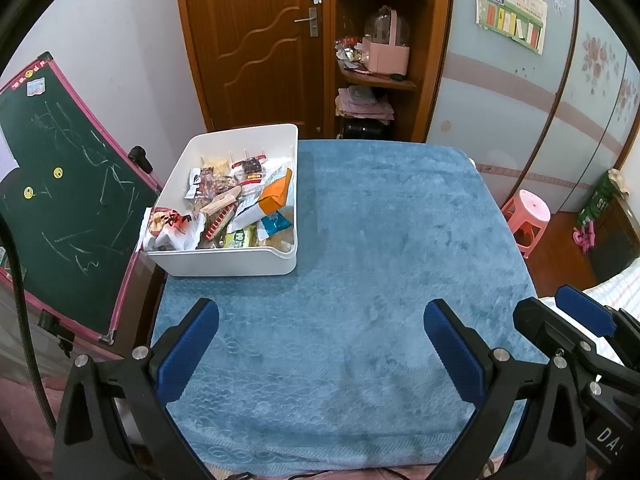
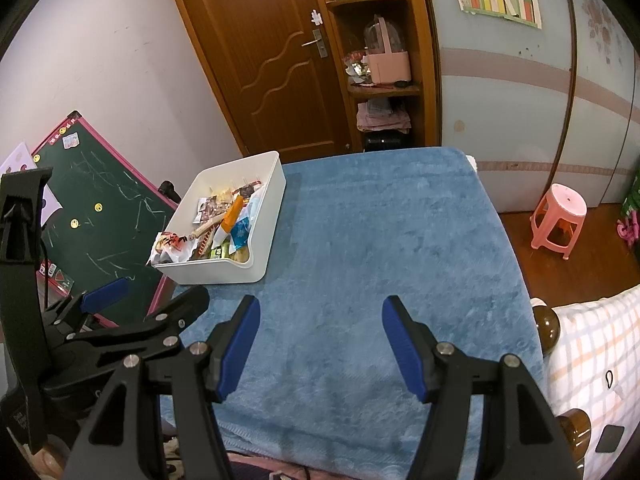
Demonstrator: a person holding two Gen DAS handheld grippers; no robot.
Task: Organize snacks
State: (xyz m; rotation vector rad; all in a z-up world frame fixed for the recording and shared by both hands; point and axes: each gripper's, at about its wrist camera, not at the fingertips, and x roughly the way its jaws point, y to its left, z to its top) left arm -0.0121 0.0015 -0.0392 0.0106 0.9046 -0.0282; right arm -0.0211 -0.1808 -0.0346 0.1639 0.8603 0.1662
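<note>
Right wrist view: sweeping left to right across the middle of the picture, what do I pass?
chalkboard → white snack bin → blue cloth → pink stool

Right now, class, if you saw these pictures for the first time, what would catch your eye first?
A white bin heaped with snack packets sits at the far left corner of the blue cloth. Both tools, left tool and right tool, hover open and empty over the near edge. A green chalkboard leans at the left.
</note>
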